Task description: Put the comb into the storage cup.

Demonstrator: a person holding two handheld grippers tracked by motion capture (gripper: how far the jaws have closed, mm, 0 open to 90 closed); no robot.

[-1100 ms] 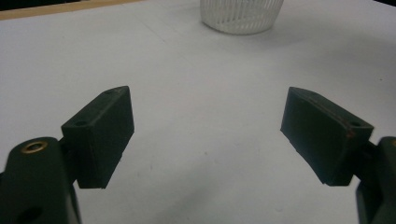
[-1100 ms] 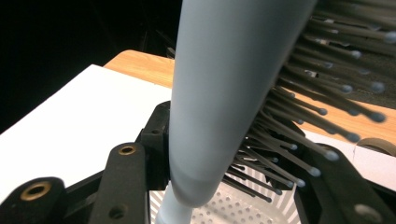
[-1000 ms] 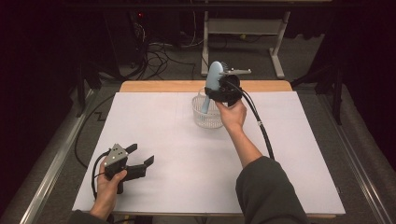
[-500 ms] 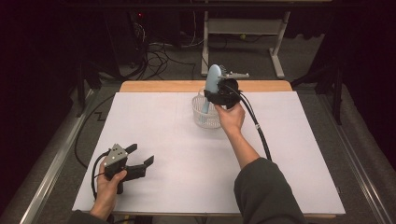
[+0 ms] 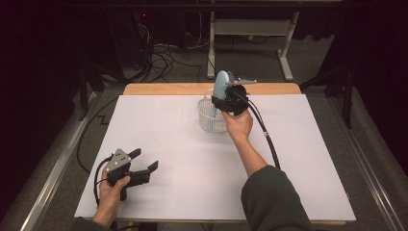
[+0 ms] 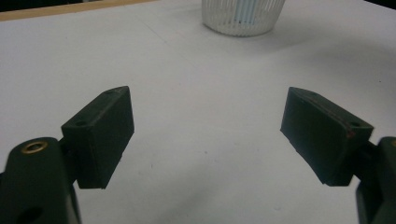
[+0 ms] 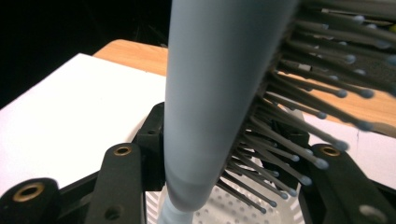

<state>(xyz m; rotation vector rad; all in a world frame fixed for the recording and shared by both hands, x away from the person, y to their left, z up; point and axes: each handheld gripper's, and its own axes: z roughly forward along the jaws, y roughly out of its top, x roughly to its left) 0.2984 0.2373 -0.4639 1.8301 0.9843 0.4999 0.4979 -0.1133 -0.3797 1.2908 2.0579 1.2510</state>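
A light blue hairbrush stands upright with its handle end down inside a white slotted basket at the far middle of the table. My right gripper is shut on the hairbrush; its black jaws press the brush's back and bristle side just above the basket. My left gripper rests near the front left of the white sheet, open with nothing between its fingers. In the left gripper view, the left gripper points across bare sheet toward the distant basket.
A white sheet covers the table, with a wooden strip showing along the far edge. Cables and a grey desk frame lie on the dark floor beyond. A black cable trails from the right gripper.
The right gripper has lowered the hairbrush slightly toward the basket. The left gripper has stayed in place.
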